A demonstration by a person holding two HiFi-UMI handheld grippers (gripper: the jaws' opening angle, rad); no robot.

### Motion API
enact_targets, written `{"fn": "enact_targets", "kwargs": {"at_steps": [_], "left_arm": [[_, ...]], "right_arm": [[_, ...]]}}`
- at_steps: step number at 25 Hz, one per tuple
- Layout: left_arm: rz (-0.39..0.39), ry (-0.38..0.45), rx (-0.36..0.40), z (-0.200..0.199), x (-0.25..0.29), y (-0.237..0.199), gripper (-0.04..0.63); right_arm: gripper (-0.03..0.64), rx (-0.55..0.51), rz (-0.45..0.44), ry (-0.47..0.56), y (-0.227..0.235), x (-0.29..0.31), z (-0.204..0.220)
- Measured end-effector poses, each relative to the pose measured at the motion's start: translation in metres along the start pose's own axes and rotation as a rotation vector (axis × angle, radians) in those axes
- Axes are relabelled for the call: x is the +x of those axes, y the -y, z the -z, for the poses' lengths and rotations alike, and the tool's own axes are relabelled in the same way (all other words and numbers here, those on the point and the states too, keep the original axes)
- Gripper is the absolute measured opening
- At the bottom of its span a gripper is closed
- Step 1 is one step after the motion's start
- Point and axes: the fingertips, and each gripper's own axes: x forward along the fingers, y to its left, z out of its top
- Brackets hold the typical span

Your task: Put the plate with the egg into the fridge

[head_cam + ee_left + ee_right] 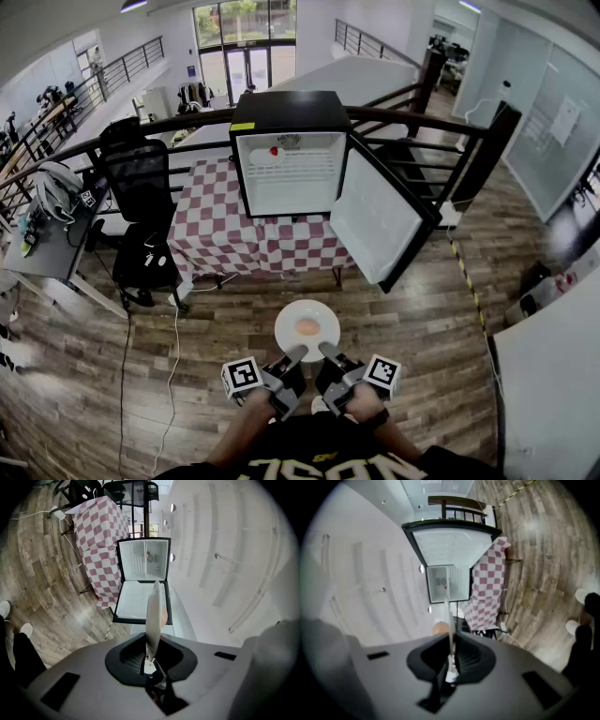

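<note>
Head view showed the fingers of the left gripper (296,356) and the right gripper (328,353) both closed on the near rim of the white plate (287,319). The plate was held level above the wood floor (422,319), with the egg (307,326) at its centre. Beyond it the black fridge (291,111) stood on the checked tabletop (211,234), its door (375,220) swung open rightward and a small red thing (274,150) on its top shelf. A black chair (141,183) stood to the left.
</note>
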Motion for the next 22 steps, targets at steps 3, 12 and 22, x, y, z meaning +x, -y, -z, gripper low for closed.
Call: {"fn": "enact_targets", "kwargs": {"at_steps": [3,12,22], "left_arm": [[-0.011,0.003,0.0,-0.002,-0.002,-0.002,0.054],[-0.027,0.025,-0.006,-0.003,-0.001,-0.009,0.054],[-0.032,0.056,-0.025,0.014,0.016,-0.013,0.054]], "right_arm": [[0.029,0.007,0.02,-0.01,0.001,0.002,0.003],[0.031,0.058,0.028,-0.023,0.006,0.005,0.002],[0.032,0.102,0.009,-0.041,0.009,-0.011,-0.017]]}}
